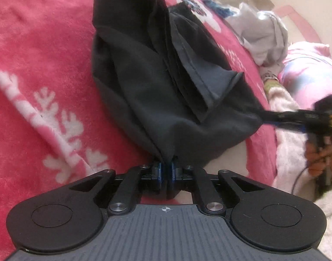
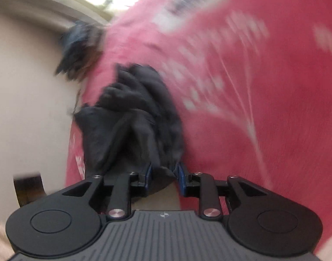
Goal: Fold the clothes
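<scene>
A: Two tools are on one dark garment (image 1: 166,82), is that right?

B: Yes. The left tool (image 1: 166,174) has its blue pads pressed together on a bunched corner of the cloth, so it is closed with the fabric between. The garment spreads away from it over the pink blanket (image 1: 42,50) with white flowers, folded in several layers.

A: And the right tool (image 2: 165,174)?

B: In its own view the picture is blurred. Its blue pads stand a little apart, and a thick bundle of the same dark cloth fills the gap between them, so it grips the garment too. In the left view this tool shows at the right edge, at the far corner of the cloth, with a hand (image 1: 318,158) around its handle.

A: Where does the garment lie?

B: On the bed, near the edge of the blanket, stretched between both tools. Behind it is a heap of grey and white clothes (image 1: 264,34), and a pink pillow (image 1: 311,74) beside that
</scene>
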